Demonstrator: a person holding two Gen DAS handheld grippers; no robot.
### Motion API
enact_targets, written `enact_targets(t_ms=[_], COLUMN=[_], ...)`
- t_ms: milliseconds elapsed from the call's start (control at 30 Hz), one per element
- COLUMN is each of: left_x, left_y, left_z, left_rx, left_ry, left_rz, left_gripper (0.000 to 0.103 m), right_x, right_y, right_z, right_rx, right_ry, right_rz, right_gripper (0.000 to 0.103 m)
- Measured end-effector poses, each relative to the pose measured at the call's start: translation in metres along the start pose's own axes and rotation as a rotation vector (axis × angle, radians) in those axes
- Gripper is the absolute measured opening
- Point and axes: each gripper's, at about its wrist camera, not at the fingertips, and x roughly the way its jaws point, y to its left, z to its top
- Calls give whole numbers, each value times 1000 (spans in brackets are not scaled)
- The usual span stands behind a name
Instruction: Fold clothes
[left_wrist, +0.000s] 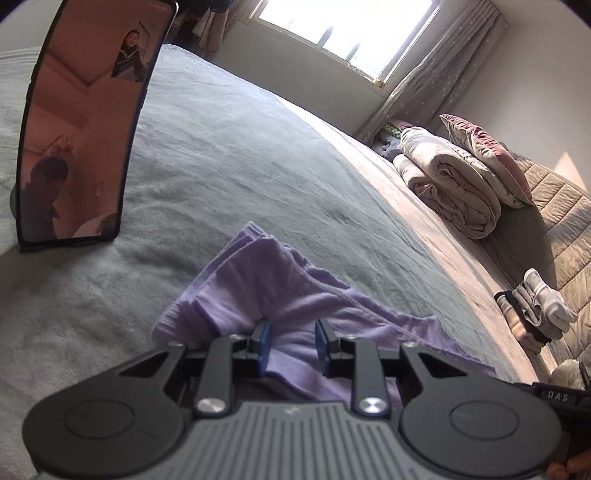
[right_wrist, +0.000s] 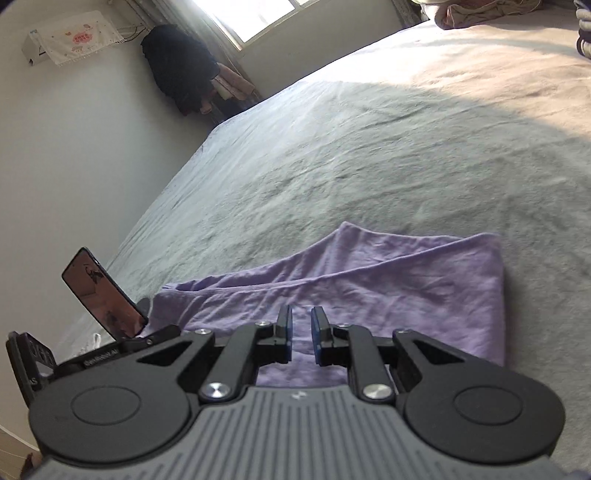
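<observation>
A lilac garment (left_wrist: 258, 280) lies folded in soft layers on the grey bedspread (left_wrist: 240, 147). My left gripper (left_wrist: 293, 341) rests low over its near part with the jaws apart. Cloth lies between the blue pads (left_wrist: 263, 345), which do not press on it. In the right wrist view the same garment (right_wrist: 406, 280) spreads out ahead, its folded edge to the right. My right gripper (right_wrist: 301, 332) hovers over its near edge, and its jaws stand open by a narrow gap with nothing pinched between them.
A phone (left_wrist: 85, 129) stands propped upright on the bed to the left, also in the right view as the phone (right_wrist: 103, 302). A rolled quilt (left_wrist: 450, 184), a pillow (left_wrist: 487, 155) and a stack of folded clothes (left_wrist: 535, 306) lie at the right. Dark clothes (right_wrist: 181, 66) hang by the window.
</observation>
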Motion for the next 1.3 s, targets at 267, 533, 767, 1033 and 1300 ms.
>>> enact_targets(t_ms=[267, 533, 767, 1033, 1300], left_x=[8, 28, 11, -11, -9], left_y=[-10, -7, -38, -41, -27], left_z=[9, 6, -1, -25, -25], left_rx=[-3, 25, 180, 363, 356], left_ry=[-99, -137, -144, -114, -45], left_rz=[-9, 164, 199, 131, 140], left_gripper=[38, 29, 53, 55, 53], right_x=[-38, -16, -15, -32, -6], right_y=[-58, -67, -55, 10, 58], right_z=[1, 13, 18, -22, -53], right_rx=[84, 6, -114, -436, -572], right_ry=[-125, -132, -139, -138, -38], right_rz=[-40, -154, -232, -156, -65], right_gripper=[53, 12, 27, 40, 40])
